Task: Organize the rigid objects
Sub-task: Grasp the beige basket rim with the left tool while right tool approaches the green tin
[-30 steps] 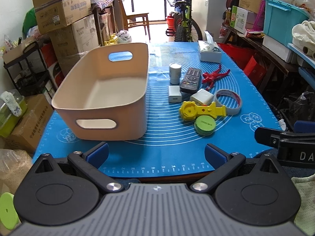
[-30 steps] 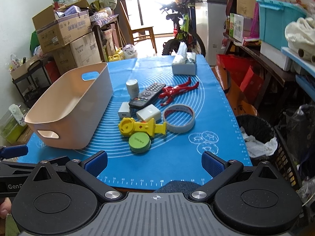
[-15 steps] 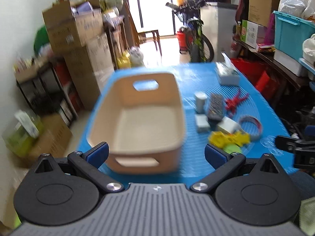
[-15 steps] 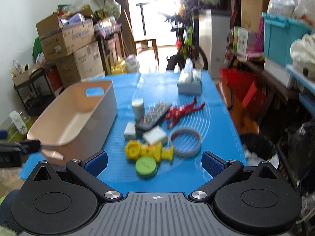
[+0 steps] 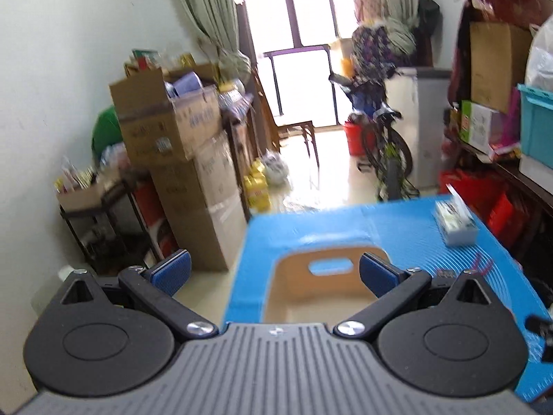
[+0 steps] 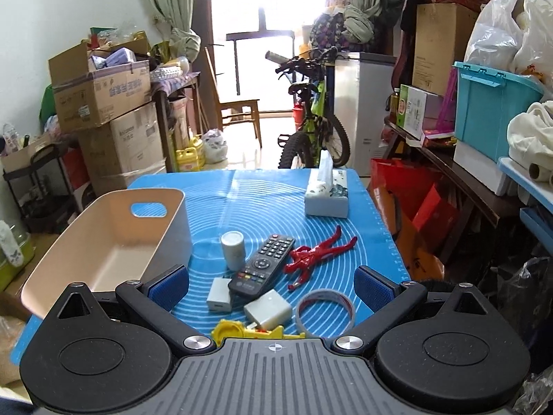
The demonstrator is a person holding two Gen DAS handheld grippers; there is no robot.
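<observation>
A beige bin [image 6: 103,242] stands on the left of the blue mat [image 6: 276,193]; it also shows in the left wrist view [image 5: 325,287]. Right of it lie a black remote [image 6: 264,264], a white cylinder [image 6: 233,249], two white adapters [image 6: 219,299] [image 6: 268,310], a red figure [image 6: 316,254], a grey tape ring [image 6: 325,313] and a yellow toy [image 6: 238,332]. My right gripper [image 6: 271,292] is open and empty, above the near objects. My left gripper [image 5: 274,271] is open and empty, raised over the bin's near left side.
A tissue box [image 6: 326,195] stands at the far right of the mat. Stacked cardboard boxes [image 6: 103,117] are on the left, a bicycle [image 6: 311,128] behind the table, shelves with a teal crate [image 6: 494,103] on the right.
Both grippers have risen and tilted up, so the views show more room and less table. The left one rose most and its view is blurred. Objects have not moved.
</observation>
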